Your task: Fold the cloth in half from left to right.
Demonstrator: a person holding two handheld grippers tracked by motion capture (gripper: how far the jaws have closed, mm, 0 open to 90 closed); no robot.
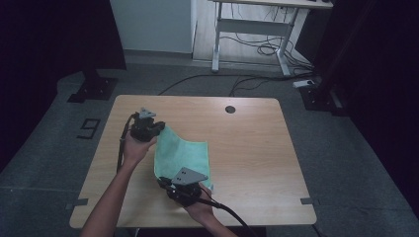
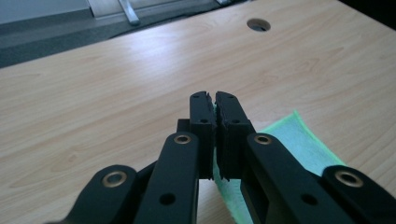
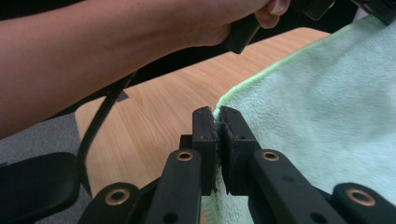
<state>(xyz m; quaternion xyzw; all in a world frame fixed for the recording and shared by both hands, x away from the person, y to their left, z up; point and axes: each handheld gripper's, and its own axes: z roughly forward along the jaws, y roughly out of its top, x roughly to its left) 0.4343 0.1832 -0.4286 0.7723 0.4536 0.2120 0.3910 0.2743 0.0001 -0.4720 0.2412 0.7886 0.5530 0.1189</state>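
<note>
A light green cloth [image 1: 180, 153] lies partly lifted on the wooden table [image 1: 247, 143], left of its middle. My left gripper [image 1: 159, 127] is shut on the cloth's far left corner; in the left gripper view the green cloth [image 2: 294, 140] runs between the closed jaws of this gripper [image 2: 214, 100]. My right gripper [image 1: 167, 183] is shut on the near corner. In the right gripper view the cloth [image 3: 327, 102] spreads out to the right of that gripper [image 3: 216, 116], with its edge pinched between the jaws.
A round cable hole [image 1: 230, 109] sits near the table's far edge. Beyond the table stands a white desk frame [image 1: 252, 29] with cables [image 1: 267, 49] on the floor. A floor marking [image 1: 88, 128] lies to the left.
</note>
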